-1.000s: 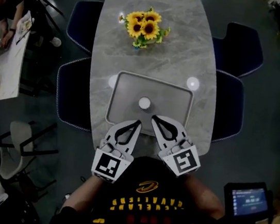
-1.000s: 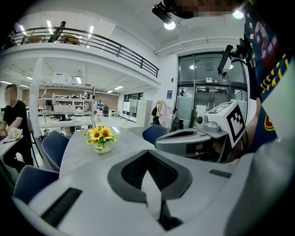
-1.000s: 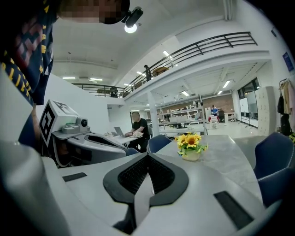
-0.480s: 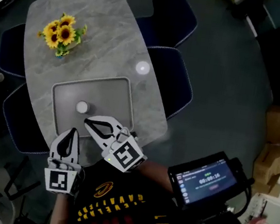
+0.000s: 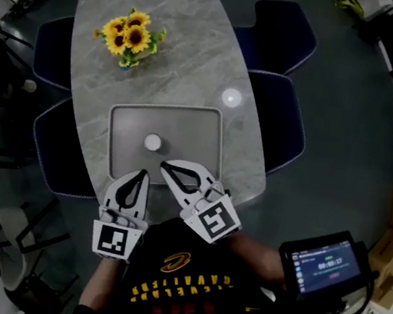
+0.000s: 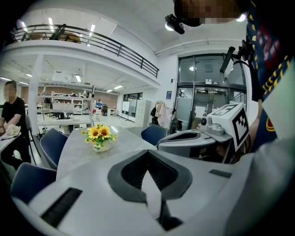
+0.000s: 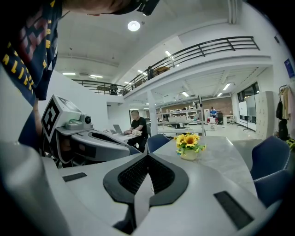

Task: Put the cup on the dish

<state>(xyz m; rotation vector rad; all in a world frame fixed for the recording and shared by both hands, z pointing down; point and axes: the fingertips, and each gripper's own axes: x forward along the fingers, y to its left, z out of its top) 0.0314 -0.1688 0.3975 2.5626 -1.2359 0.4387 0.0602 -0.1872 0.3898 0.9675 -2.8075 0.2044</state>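
Head view, change: the whole picture has swung round since a second ago. The table (image 5: 198,50) now runs slantwise, and a lit screen (image 5: 323,263) shows at the near right. I judge this to be the head turning, not the things moving.
Head view, cup: the small white cup (image 5: 152,142) stands on the grey tray (image 5: 192,134), a little left of its middle. It holds the same spot on the tray as before.
Head view, tongs: the left tongs (image 5: 141,175) and the right tongs (image 5: 166,165) hover over the tray's near edge. Their tips are near the cup but apart from it, much as they were.
Head view, doubt: a bright round patch (image 5: 231,97) lies on the table just beyond the tray's far right corner. I cannot tell whether it is a small dish or glare.
Left gripper view: the left tongs are pressed together with nothing between them. The sunflowers (image 6: 100,137) stand far off on the table, and the picture has hardly shifted.
Right gripper view: the right tongs are likewise pressed together and empty. The sunflowers are ahead and the other tongs at the left. The cup sits below what this view shows.
Meaning for the task: nothing about the cup has changed. If the tray is the dish, the cup already lies where the task wants it. The scene fits a cup set down with the tongs drawn back. It equally fits a cup waiting to be carried to some other dish.
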